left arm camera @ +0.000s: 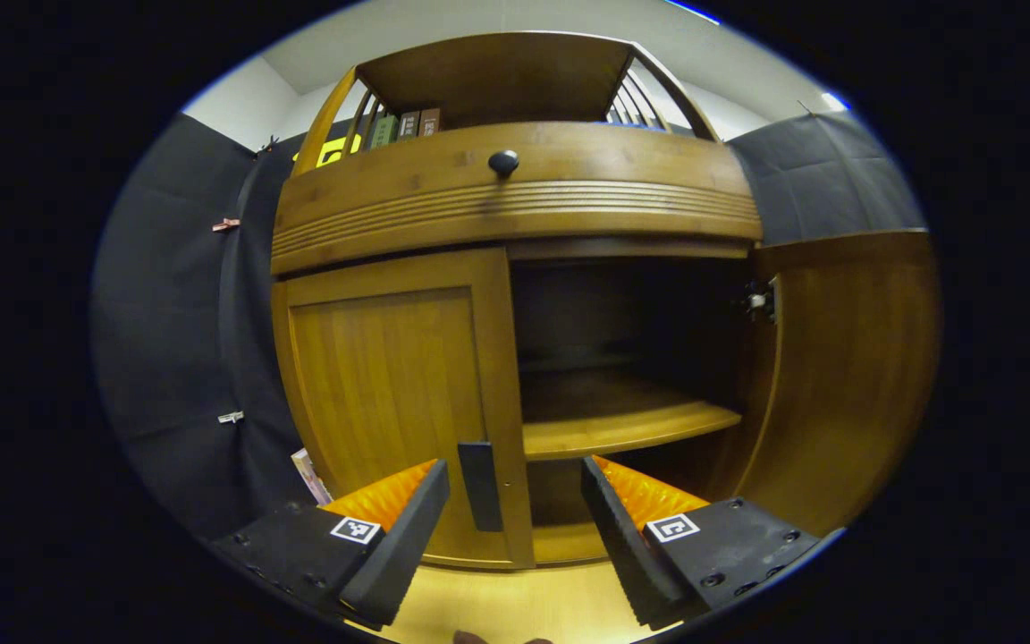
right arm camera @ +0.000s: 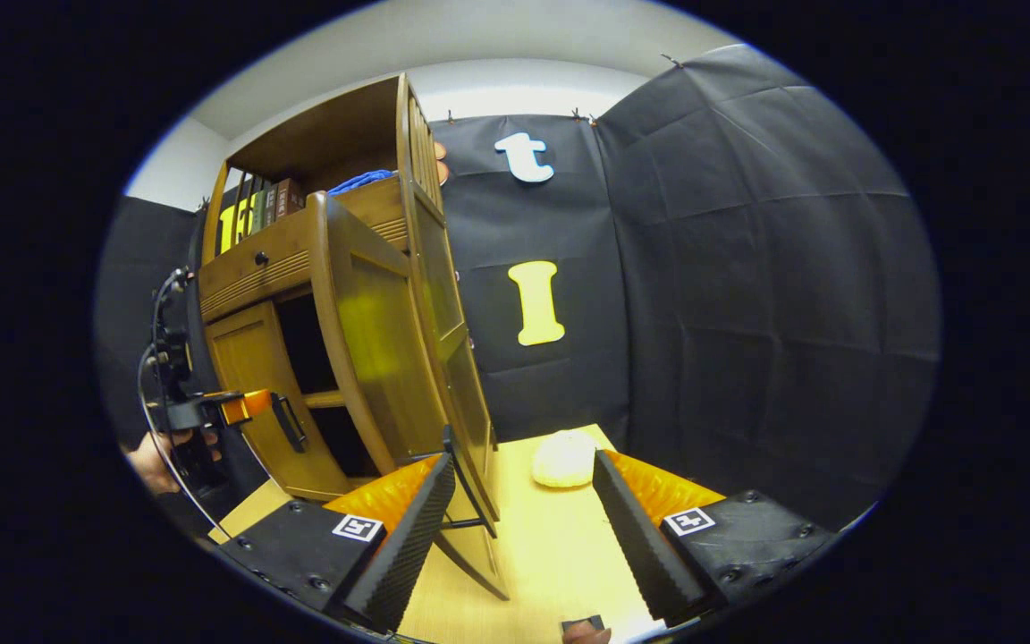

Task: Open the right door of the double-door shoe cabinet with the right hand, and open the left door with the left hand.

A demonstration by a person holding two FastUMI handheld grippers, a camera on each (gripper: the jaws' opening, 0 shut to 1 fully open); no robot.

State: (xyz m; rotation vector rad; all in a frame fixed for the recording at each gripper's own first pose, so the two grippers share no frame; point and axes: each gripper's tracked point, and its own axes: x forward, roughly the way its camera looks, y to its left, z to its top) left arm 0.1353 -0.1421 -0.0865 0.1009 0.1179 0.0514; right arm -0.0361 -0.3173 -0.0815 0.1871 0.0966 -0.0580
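I am on the second half of the job: the right door (left arm camera: 846, 376) already stands swung wide at the right of the left gripper view, baring the shelf (left arm camera: 627, 425) inside, while the left door (left arm camera: 390, 394) is still shut, flush in the cabinet (left arm camera: 515, 192) at centre left.

Going left to right in that view, my left gripper (left arm camera: 515, 501) sits at the bottom centre with its jaws spread and nothing between the pads but air. The left door's handle (left arm camera: 480, 486) shows just right of my left-hand finger, inside the gap but not pinched. It is a dark bar with its long axis upright, mounted by the door's inner edge, low in the frame. I judge the next move calls for easing forward until the bar lies between the pads, closing on it, then drawing back and out toward the left along the door's arc, since the hinges must be on its far left edge.

In the right gripper view the cabinet rises at upper left. The open right door (right arm camera: 372, 349) stands edge-on near centre, tall and upright, its face turned away from the cabinet. My right gripper (right arm camera: 524, 528) is at the bottom, jaws spread and empty, just beside that door's handle (right arm camera: 466, 487). A pale round lump (right arm camera: 564, 459) rests on the bench (right arm camera: 533, 555) beyond.
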